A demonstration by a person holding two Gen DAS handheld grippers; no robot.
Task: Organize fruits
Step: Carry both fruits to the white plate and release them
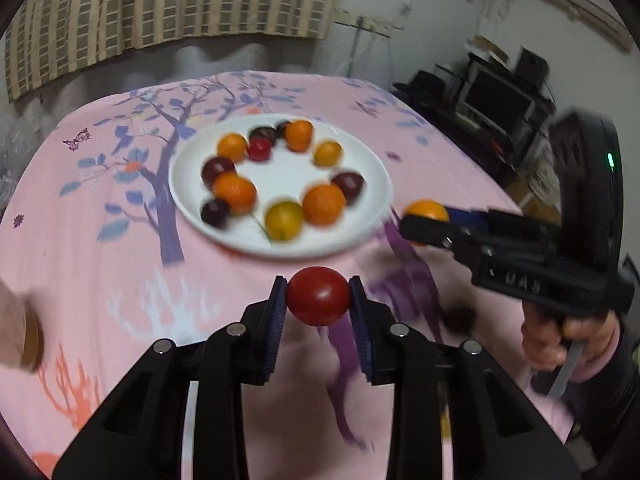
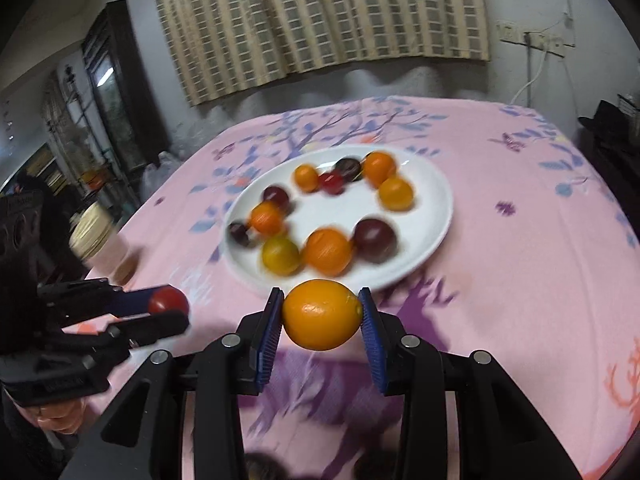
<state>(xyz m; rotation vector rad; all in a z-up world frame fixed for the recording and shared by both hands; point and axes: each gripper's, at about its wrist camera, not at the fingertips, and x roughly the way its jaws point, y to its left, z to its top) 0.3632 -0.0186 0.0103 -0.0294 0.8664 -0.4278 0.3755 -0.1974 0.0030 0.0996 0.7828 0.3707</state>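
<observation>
I have my left gripper clamped on a small round red tomato and my right gripper clamped on an oval orange citrus fruit, the round white fruit-ringed plate at twelve o'clock.

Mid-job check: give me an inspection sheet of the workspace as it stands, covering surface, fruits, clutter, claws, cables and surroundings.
Surface: pink floral tablecloth.
Job's things: white plate holding a ring of orange, yellow, red and dark fruits; red fruit and orange fruit held off the plate.
Clutter: jar at the table's left edge.
Claws: left claw shut on the red fruit; right claw shut on the orange fruit.
Cables: white cord on the wall.
Surroundings: striped curtain; dark shelving.
</observation>
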